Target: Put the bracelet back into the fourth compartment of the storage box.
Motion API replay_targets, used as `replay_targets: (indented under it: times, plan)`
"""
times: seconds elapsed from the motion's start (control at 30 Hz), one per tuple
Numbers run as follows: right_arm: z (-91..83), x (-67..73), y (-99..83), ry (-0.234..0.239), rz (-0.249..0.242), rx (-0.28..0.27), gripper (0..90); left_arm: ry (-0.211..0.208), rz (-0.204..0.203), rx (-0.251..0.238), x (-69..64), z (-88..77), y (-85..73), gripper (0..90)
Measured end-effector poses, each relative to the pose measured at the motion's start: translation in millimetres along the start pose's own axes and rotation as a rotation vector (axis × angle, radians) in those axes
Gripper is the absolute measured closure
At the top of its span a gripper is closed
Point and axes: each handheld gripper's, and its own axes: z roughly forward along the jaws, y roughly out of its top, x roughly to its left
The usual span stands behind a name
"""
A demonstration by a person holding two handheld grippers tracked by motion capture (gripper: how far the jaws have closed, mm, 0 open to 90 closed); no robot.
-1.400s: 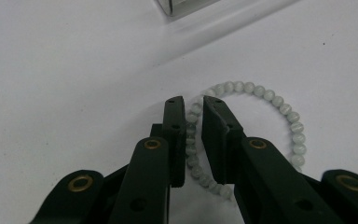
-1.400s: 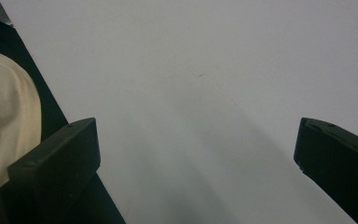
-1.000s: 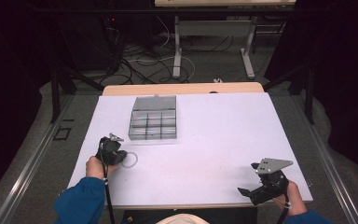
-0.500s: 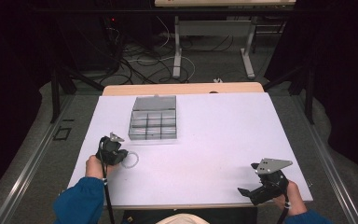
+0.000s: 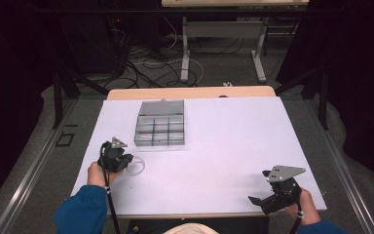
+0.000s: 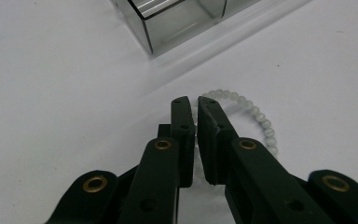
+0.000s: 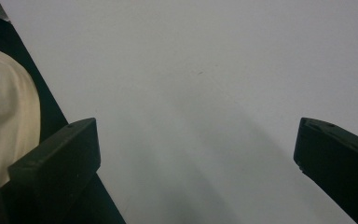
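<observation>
Two black two-jaw grippers are held over a white rectangular table [image 5: 224, 146], one in each hand. At the near right corner, the right gripper [image 5: 259, 201] is seen just above the table's near edge, a grey three-cornered plate on top; its jaws are spread wide apart with nothing between them, and bare white surface is framed by them in the right gripper view [image 7: 196, 154]. A blue sleeve [image 5: 80, 212] is seen at the near left, leading up to the left gripper [image 5: 126, 161], which is lowered to the table near its left side. In the left gripper view its jaws [image 6: 196, 135] are drawn almost together, clenched on a bracelet of small pale round beads [image 6: 256, 114]; the strand passes through the narrow slit between them and curves out to the right in a loop lying on the white surface. In the high view the bracelet [image 5: 137, 165] is seen as a faint ring just right of the left gripper. Farther off, just beyond the bracelet, a clear plastic box with gridded compartments [image 5: 160, 124] is set on the table, its compartments looking empty.
</observation>
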Motion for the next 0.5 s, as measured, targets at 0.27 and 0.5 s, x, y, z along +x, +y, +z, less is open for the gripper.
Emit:
replay_targets:
  times: [0.27, 0.5]
  plan:
    - [0.5, 0.0, -0.3, -0.003, 0.0, -0.009, 0.0, -0.01, 0.007, -0.027, -0.8, -6.9, 0.6, 85.6]
    - [0.0, 0.1, 0.0, 0.0, -0.001, 0.001, 0.0, -0.013, 0.022, -0.043, -2.9, -12.9, 1.3, 85.5]
